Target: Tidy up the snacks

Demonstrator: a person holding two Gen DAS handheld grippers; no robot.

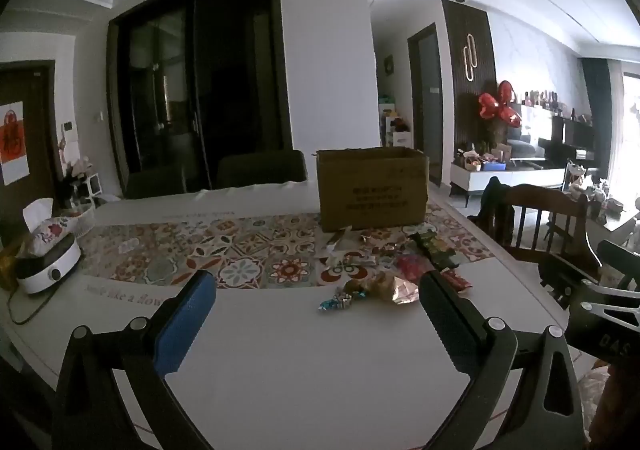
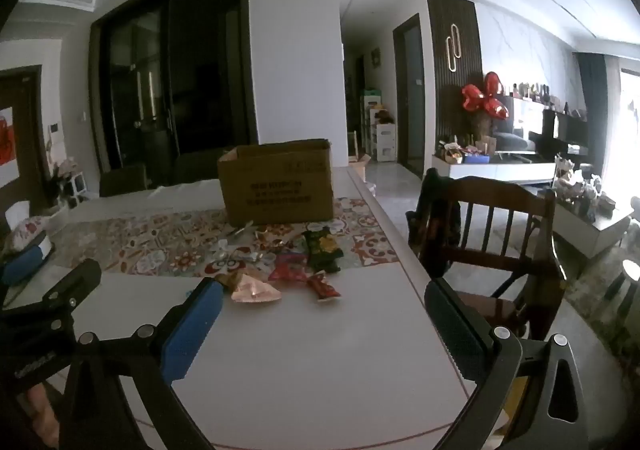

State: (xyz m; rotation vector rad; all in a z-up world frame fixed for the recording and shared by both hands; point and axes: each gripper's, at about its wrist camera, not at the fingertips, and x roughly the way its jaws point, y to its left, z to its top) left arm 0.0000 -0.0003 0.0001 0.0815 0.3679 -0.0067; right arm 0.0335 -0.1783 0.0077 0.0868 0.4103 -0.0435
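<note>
Left gripper (image 1: 316,290): black two-finger frame with blue textured pads (image 1: 184,324), jaws spread wide, nothing between them. It points forward, tipped slightly down. Its near finger linkages fan out symmetrically at the bottom of the left wrist view.

Right gripper (image 2: 322,300): same black frame, blue pads (image 2: 190,328), jaws also spread wide, nothing gripped, same slight downward tilt.

Both sit side by side, near each other: the right gripper's black body shows at the right edge of the left view, the left gripper's body at the left edge of the right view.
</note>
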